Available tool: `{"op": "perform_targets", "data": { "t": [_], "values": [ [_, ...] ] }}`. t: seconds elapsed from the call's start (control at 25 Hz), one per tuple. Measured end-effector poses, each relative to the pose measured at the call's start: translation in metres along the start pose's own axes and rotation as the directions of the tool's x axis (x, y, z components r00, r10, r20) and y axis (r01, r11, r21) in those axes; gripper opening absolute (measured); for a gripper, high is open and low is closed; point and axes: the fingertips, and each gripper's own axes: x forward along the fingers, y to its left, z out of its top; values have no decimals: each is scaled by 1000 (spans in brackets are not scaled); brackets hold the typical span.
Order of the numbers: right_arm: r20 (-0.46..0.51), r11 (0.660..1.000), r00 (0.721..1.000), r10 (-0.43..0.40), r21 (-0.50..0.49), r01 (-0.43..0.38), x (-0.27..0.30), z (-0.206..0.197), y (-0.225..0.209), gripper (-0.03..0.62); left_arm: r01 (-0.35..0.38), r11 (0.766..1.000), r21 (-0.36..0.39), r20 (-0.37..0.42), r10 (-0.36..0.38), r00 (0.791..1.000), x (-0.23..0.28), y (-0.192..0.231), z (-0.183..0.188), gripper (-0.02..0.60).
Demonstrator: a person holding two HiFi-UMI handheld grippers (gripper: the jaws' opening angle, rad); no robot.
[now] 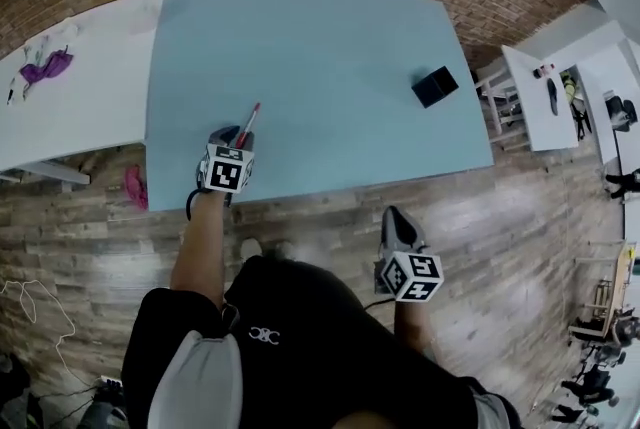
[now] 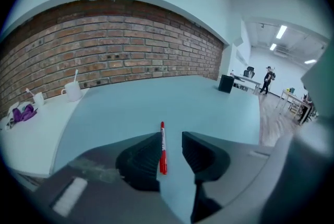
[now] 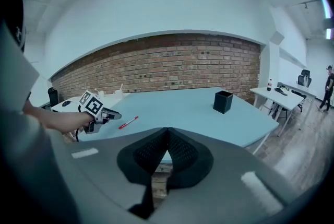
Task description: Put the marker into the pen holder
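Note:
A red marker [image 1: 248, 124] lies flat on the light blue table [image 1: 320, 47] near its front left edge. My left gripper [image 1: 236, 135] is low over the marker's near end. Its jaws stand open around the marker [image 2: 163, 152], which lies close to the left pad with a gap on the right side. The black square pen holder [image 1: 434, 86] stands upright near the table's right edge, far from the marker. My right gripper [image 1: 398, 222] is off the table over the wooden floor, and its jaws [image 3: 167, 131] are shut with nothing in them.
A white table [image 1: 80, 87] joins the blue one on the left and carries a purple object [image 1: 45, 69] and white mugs [image 2: 72, 91]. A brick wall runs behind. More tables [image 1: 560, 97] stand at the right, and a person [image 2: 269, 78] stands far off.

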Motion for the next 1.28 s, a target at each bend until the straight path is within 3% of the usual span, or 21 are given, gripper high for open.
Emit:
{"op": "perform_targets", "data": {
  "t": [0.16, 0.44, 0.76, 1.04, 1.16, 1.28],
  "values": [
    [-25, 998, 999, -43, 33, 44, -8, -14, -14, 5, -2, 1000, 27, -86, 4, 996, 26, -1, -27, 144],
    [-46, 998, 998, -42, 39, 44, -9, -23, -17, 5, -39, 999, 4, -151, 39, 988, 45, 10, -48, 149],
    [-43, 995, 998, -45, 89, 48, -10, -24, -26, 5, -72, 996, 53, -228, 82, 970, 60, 15, -68, 147],
    [-51, 994, 997, -60, 83, 64, -15, -29, -30, 5, -62, 998, -23, -206, 56, 977, 60, 10, -70, 78],
    [-49, 995, 997, -55, 86, 59, -13, -29, -26, 5, -61, 998, -26, -209, 55, 976, 62, 9, -69, 67],
    [-39, 995, 998, -45, 86, 48, -13, -28, -21, 5, -54, 996, -76, -195, 38, 980, 60, 10, -67, 67]
  ]
}}
